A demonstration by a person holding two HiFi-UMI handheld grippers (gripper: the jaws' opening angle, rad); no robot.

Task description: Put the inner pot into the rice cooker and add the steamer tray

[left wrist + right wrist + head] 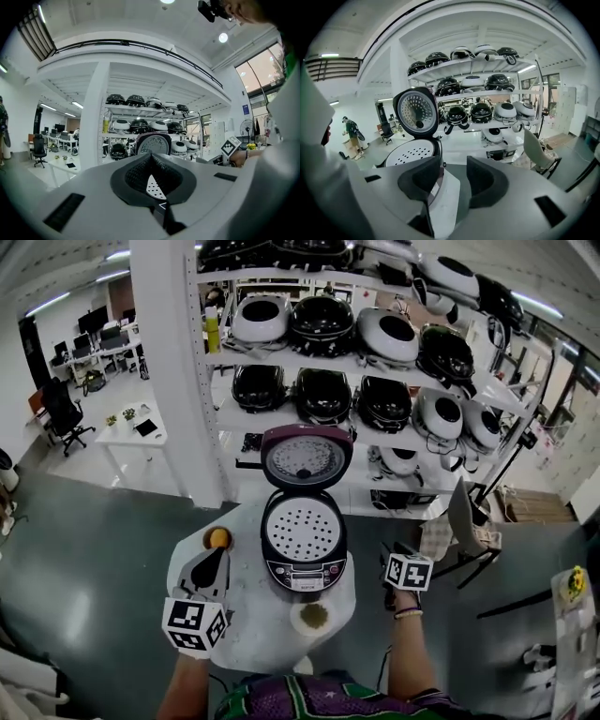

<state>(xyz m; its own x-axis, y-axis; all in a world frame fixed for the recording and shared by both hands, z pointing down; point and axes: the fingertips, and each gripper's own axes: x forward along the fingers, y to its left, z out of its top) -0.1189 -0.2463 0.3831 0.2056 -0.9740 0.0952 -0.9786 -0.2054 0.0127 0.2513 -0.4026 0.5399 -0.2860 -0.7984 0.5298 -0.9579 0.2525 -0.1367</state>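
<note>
Well, the tray (302, 529) is in the cooker (305, 554): the white perforated disc lies across the mouth and looks level inside the rim. The pot can't be seen; if it is in, it sits hidden under the tray. The lid (307, 457) stands upright behind.

The left claw (214, 563) is clenched with nothing between its jaws. It hangs over the bench (253, 615) to the cooker's left, apart from it, and points toward an orange thing (217, 538) at the back-left edge. The right claw (455, 173) is released, jaws apart and empty, with only the bench edge and floor showing through the gap. From the head view it hangs off the bench's right edge, beside the cooker but not touching it. In the right gripper view the tray sits ahead and to the left of that claw, lower than the lid and clear of both jaws.

By the look of it the loading is done, so the job now is a clean finish. It would be wise to check that the tray rests flat all round the rim. Both claws should keep away from the raised lid, and from the small bowl (313, 617) just in front of the cooker.
</note>
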